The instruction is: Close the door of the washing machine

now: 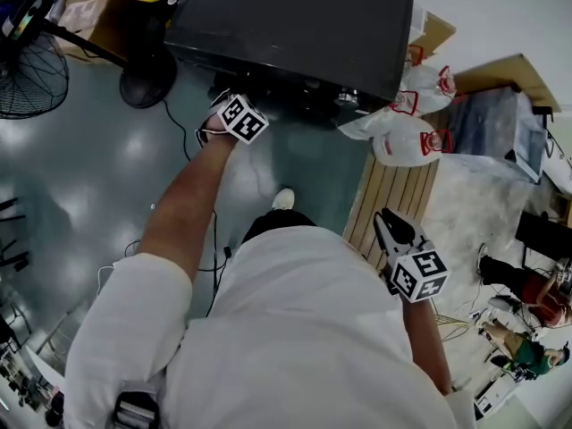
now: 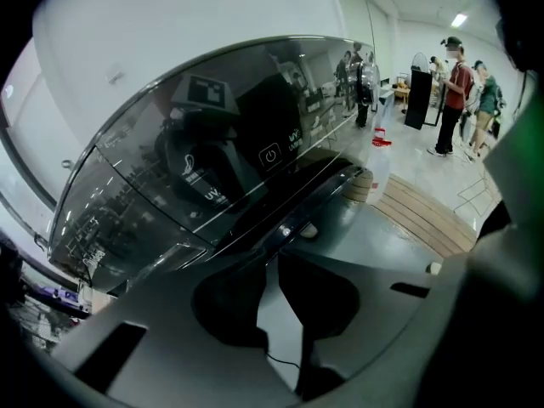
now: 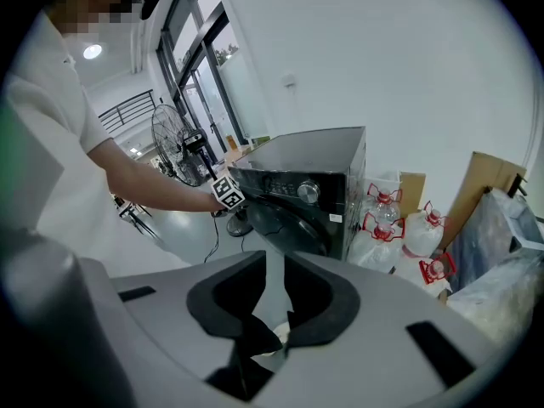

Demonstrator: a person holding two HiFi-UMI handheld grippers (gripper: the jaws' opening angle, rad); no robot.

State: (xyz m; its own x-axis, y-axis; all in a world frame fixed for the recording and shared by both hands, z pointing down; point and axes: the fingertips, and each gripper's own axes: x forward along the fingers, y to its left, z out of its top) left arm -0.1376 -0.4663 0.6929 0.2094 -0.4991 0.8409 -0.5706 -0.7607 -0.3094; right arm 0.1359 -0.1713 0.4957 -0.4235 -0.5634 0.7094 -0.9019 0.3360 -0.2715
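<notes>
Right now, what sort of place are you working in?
Probably a workshop or test hall, not a home: the black washing machine stands free on a polished floor near a pedestal fan and big water jugs, with people standing further off.

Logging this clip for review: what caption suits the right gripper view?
Left gripper at the door of a black washing machine, water jugs beside it.

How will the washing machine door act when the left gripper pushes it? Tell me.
The door probably swings as one rigid piece: it looks like a solid round panel on the washing machine front. Its glossy face mirrors the left gripper, so a push may slide off.
</notes>
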